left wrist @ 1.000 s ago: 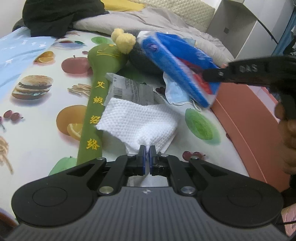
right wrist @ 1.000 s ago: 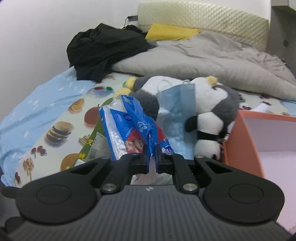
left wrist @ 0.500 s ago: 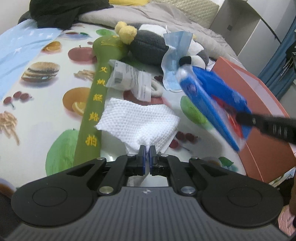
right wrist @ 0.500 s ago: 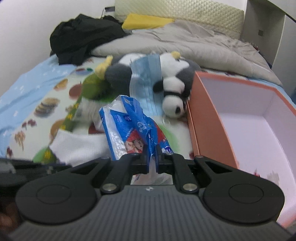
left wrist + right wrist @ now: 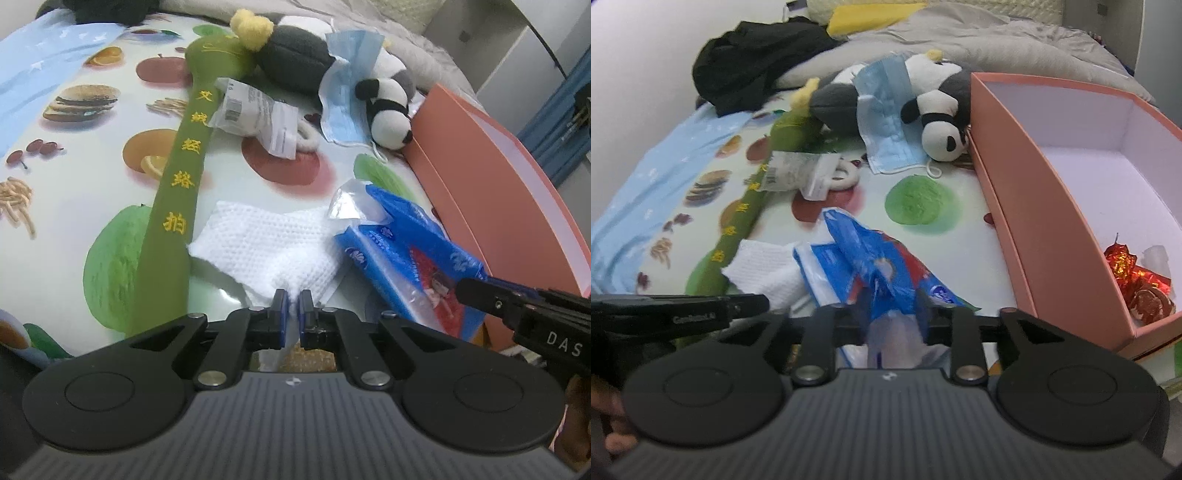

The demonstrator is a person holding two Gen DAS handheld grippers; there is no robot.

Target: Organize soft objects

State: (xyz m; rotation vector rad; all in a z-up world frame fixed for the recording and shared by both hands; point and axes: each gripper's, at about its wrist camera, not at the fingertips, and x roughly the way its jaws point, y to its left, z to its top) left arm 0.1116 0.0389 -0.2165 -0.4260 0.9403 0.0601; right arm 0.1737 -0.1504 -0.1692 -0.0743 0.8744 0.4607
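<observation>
My left gripper (image 5: 291, 312) is shut on a corner of a white textured cloth (image 5: 266, 243) that lies on the fruit-print sheet. My right gripper (image 5: 892, 314) has its jaws spread, with a blue tissue pack (image 5: 871, 266) lying between them; the pack also shows in the left wrist view (image 5: 402, 258), beside the cloth. The cloth shows in the right wrist view (image 5: 764, 269) too. A panda plush (image 5: 923, 99) with a blue face mask (image 5: 886, 118) draped on it lies farther back.
An open pink box (image 5: 1027, 192) stands to the right with red wrappers (image 5: 1137, 280) inside. A long green padded stick (image 5: 173, 206) and a clear packet (image 5: 255, 114) lie on the sheet. Black clothes (image 5: 753, 62) and grey bedding (image 5: 997, 40) are at the back.
My right gripper carried the tissue pack down and toward the front, beside the cloth, and its jaws have opened. My left gripper stays shut on the cloth.
</observation>
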